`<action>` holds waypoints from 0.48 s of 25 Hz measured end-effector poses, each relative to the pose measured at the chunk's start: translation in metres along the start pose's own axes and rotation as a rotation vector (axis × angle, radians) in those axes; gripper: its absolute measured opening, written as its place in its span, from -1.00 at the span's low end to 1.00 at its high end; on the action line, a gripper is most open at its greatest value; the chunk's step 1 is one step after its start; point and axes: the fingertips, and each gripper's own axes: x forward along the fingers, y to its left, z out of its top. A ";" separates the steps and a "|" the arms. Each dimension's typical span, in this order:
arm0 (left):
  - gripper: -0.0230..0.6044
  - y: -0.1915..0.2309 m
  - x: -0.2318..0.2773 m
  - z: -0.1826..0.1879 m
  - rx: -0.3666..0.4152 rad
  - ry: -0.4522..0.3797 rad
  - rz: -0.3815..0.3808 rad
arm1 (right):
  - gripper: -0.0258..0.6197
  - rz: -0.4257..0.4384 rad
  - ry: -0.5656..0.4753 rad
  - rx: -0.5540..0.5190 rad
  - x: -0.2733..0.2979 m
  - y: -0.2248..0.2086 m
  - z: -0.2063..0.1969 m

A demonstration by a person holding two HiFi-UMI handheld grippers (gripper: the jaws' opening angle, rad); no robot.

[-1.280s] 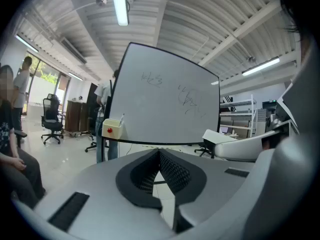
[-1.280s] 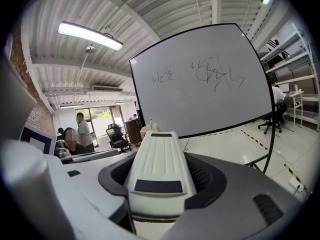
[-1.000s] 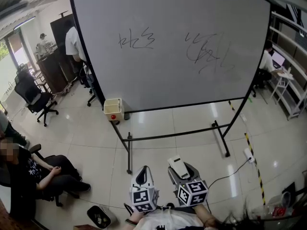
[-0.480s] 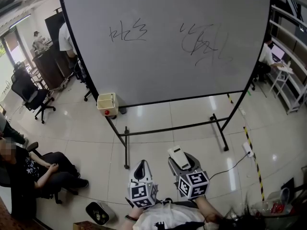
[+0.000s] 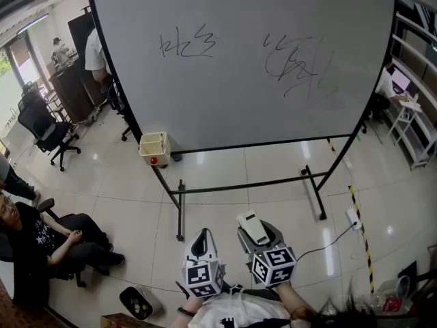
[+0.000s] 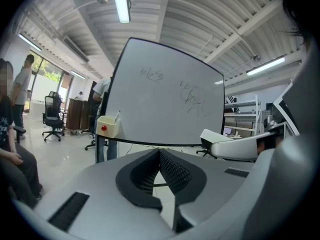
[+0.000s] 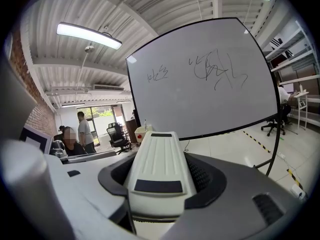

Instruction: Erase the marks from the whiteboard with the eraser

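Whiteboard [image 5: 232, 108] has drifted right over a glossy, seemingly tiled floor [image 5: 102, 183].

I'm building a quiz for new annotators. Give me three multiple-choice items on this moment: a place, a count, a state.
1. Where is the white plastic eraser? A) between the left gripper's jaws B) between the right gripper's jaws C) pressed on the black-framed whiteboard
2. How many groups of black marks are on the whiteboard? A) one B) two C) four
3. How is the left gripper? A) shut, empty B) wide open C) holding the eraser
Answers: B, the right gripper view shows it clamped; B, one group left, one right; A, its jaws meet on nothing.
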 end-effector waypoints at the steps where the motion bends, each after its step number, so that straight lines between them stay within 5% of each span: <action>1: -0.94 0.002 0.001 0.003 0.001 -0.008 0.007 | -0.07 0.002 0.000 -0.001 0.002 0.000 0.001; 7: -0.94 0.022 0.011 0.020 0.008 -0.044 0.021 | -0.07 0.023 -0.055 -0.032 0.035 0.008 0.038; 12: -0.94 0.052 0.024 0.025 0.021 -0.047 0.016 | -0.07 0.030 -0.186 -0.126 0.098 0.018 0.139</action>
